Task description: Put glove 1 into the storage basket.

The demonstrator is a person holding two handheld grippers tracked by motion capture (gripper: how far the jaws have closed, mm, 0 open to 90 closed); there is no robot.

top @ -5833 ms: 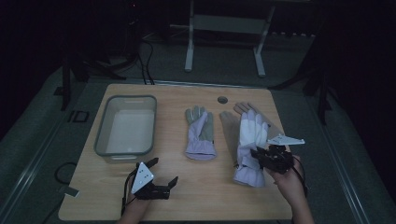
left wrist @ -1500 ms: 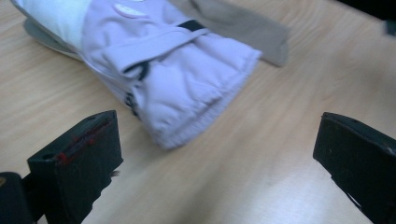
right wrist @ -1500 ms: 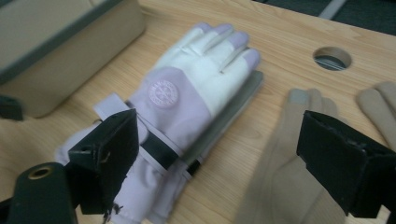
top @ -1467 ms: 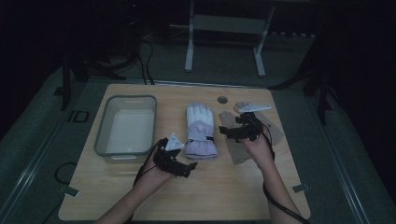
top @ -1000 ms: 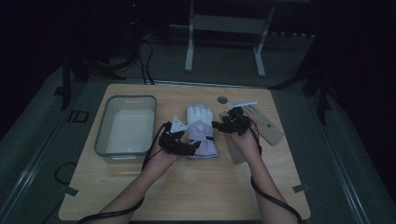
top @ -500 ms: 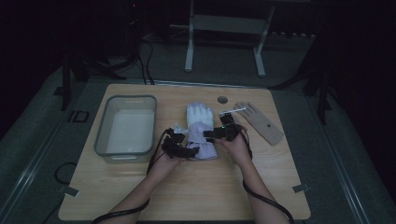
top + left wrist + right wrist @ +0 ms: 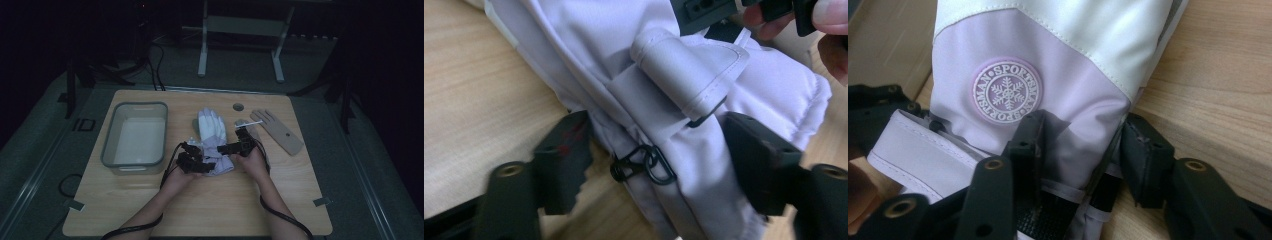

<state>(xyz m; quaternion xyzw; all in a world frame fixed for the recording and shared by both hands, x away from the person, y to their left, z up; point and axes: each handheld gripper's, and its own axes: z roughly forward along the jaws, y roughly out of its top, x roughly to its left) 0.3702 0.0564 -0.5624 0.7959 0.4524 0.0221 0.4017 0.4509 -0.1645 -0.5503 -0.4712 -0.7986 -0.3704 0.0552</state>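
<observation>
Tabletop (image 7: 150,210): light wood, rectangular; carries every item listed below.
Tray (image 7: 107,155): grey, clear-walled, rectangular; stands in the left half of the tabletop, nearer the far edge than the near one.
Ski glove (image 7: 212,132): white and lilac, lying flat at the tabletop's middle, fingers toward the far edge, cuff toward the near edge; a round snowflake badge (image 7: 1007,91) sits above the cuff, and a strap tab (image 7: 684,70) and a small black clip (image 7: 644,165) sit at the cuff's side.
Tan hand form (image 7: 279,131): flat, hand-shaped, lying right of the ski glove toward the far right corner, apart from it.
Left gripper (image 7: 192,161): at the left side of the cuff; jaws have just been closing, and now stand on either side of the cuff fabric, the right-hand pad against it, the other just short of it.
Right gripper (image 7: 235,147): at the right side of the cuff; jaws have just been closing, and are now pinched on the cuff edge.
Round insert (image 7: 238,107): small grey disc set in the tabletop near the far edge.
</observation>
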